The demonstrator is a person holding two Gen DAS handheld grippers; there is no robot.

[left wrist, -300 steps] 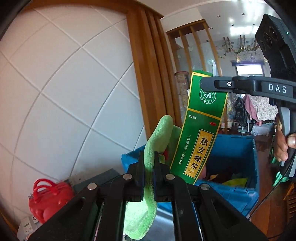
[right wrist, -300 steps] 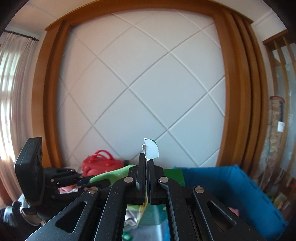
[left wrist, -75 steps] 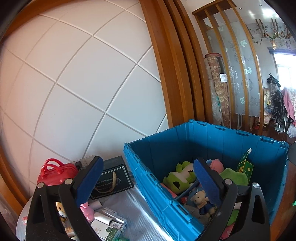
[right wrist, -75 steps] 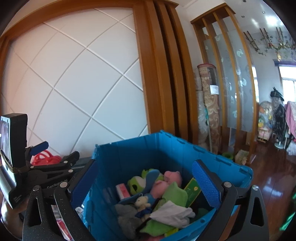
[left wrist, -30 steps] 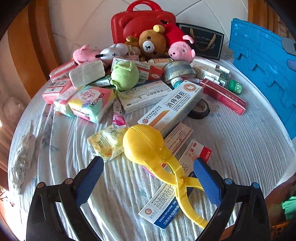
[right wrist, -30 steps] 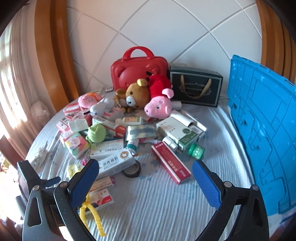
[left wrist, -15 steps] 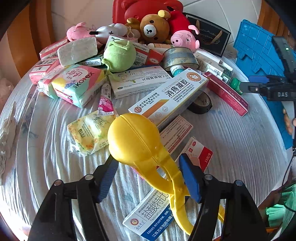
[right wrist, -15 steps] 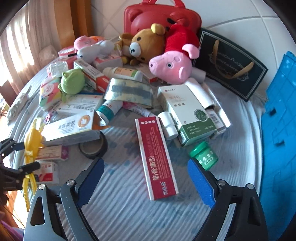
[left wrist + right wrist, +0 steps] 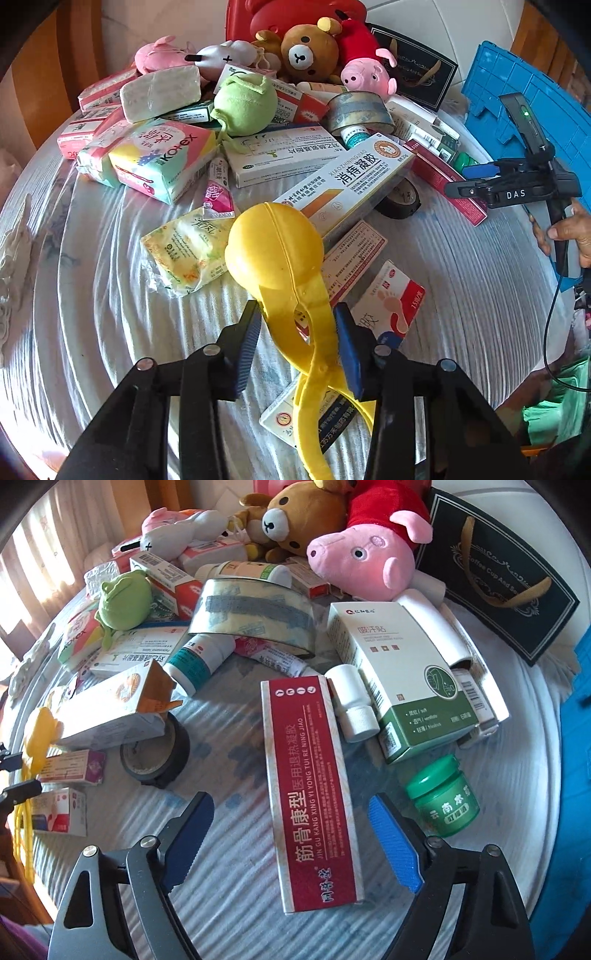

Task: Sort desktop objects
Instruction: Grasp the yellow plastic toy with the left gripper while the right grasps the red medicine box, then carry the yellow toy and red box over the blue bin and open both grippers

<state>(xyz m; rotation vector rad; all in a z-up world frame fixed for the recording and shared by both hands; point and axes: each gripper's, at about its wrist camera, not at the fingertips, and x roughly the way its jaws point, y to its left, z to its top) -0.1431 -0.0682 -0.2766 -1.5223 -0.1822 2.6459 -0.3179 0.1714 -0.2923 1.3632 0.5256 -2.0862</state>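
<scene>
Yellow plastic tongs with a ball head [image 9: 275,254] lie on the round table [image 9: 461,295], on top of some flat boxes. The left gripper [image 9: 297,332] is closing, with the tongs' neck between its blue pads; the pads look just beside it. The right gripper [image 9: 291,830] is wide apart and closing a little over a long red box [image 9: 306,786]. A blue crate [image 9: 524,96] stands at the table's edge; I cannot see inside it.
</scene>
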